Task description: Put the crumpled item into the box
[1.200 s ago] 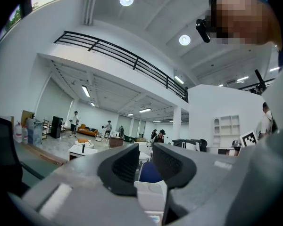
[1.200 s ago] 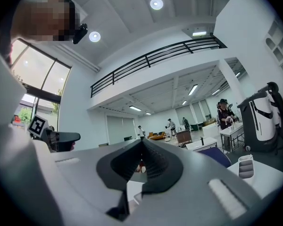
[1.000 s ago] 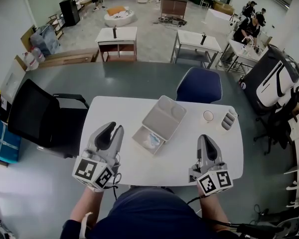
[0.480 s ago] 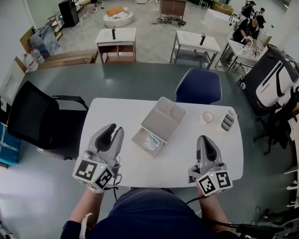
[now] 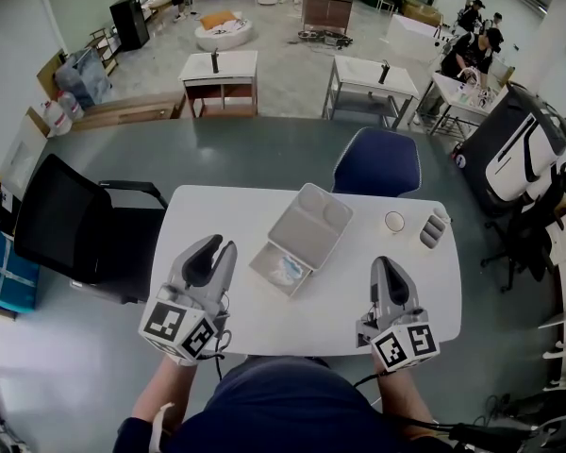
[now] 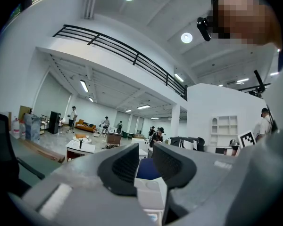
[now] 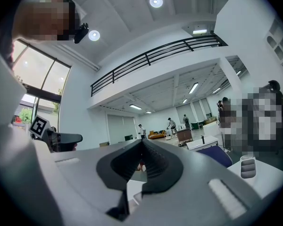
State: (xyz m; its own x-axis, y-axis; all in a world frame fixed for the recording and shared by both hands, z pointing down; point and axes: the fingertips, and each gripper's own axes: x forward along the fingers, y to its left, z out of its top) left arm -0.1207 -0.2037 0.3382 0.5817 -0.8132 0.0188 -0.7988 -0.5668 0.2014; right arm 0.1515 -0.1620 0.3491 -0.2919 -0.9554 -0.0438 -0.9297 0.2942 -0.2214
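Observation:
A shallow white box lies open in the middle of the white table, its lid folded back towards the far side. A crumpled whitish item lies inside the box's near half. My left gripper hovers over the table left of the box, open, with nothing between its fingers; through its gap the box shows. My right gripper is to the right of the box, shut and empty. In the right gripper view its jaws meet at the tips.
A small round cup and a grey ridged object stand at the table's far right. A blue chair is pushed in at the far side, a black chair stands to the left. People work at tables further back.

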